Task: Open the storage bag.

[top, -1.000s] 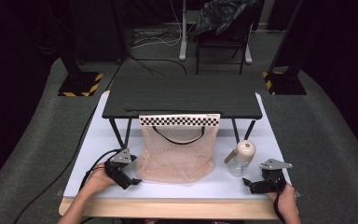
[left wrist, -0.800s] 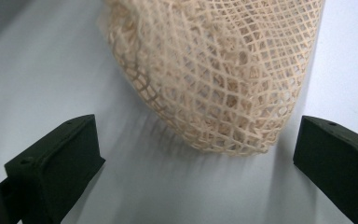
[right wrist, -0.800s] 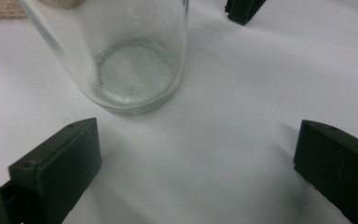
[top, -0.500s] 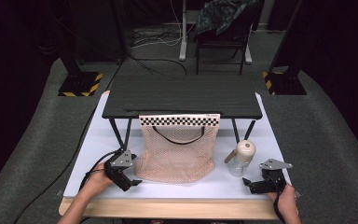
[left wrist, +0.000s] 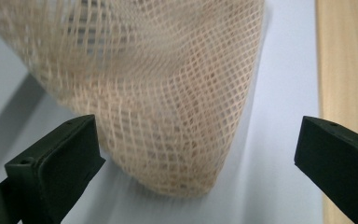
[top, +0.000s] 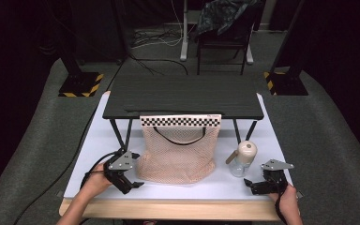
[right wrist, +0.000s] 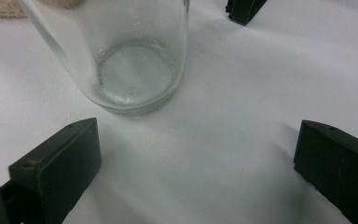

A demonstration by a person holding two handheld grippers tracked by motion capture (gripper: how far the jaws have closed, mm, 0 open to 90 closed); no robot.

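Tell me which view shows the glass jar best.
The high view: the whole glass jar stands upright on the white table with its round lid on, right of the mesh bag. The right gripper view shows just its clear lower body and base, close up. The left gripper view faces the bag instead.

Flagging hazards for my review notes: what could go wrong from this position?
The right hand-held gripper sits open beside the glass jar, not around it; pushing in could tip the jar. The left hand-held gripper is open at the mesh bag's corner; a jaw might snag the netting.
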